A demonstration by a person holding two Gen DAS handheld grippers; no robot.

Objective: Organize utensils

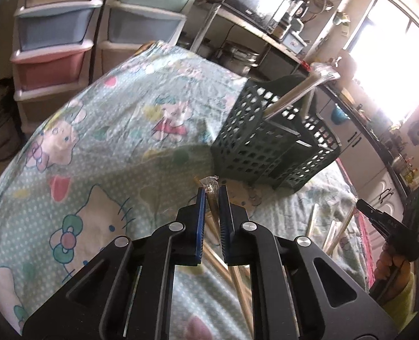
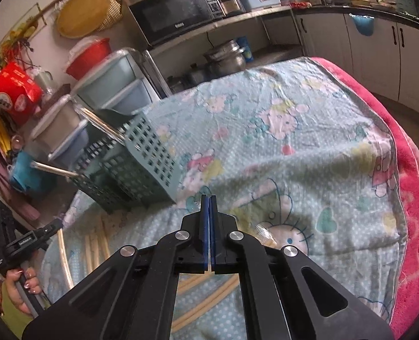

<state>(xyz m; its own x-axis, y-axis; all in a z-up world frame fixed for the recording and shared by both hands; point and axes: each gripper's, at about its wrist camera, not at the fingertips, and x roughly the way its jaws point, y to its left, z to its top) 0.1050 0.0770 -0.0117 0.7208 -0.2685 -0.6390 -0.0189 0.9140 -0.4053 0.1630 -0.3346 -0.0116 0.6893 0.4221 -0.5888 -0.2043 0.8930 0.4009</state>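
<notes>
Both units same build: matte black linkage arms with triangular cutouts, round silver pivot screws, blue ribbed pads on the inner finger faces. Left gripper: four screws visible, two per side. Right gripper: same layout. Seen from the side, the right gripper's handle is black with a small green LED; the left one's carries a small white label. Painted nails on left hand. Yellow-green sleeves on both arms.

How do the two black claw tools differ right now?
The left gripper pinches a plastic-wrapped utensil, with a gap between its blue pads; the right gripper is shut, pads nearly touching, nothing visible between them. Both point toward the green basket.
</notes>
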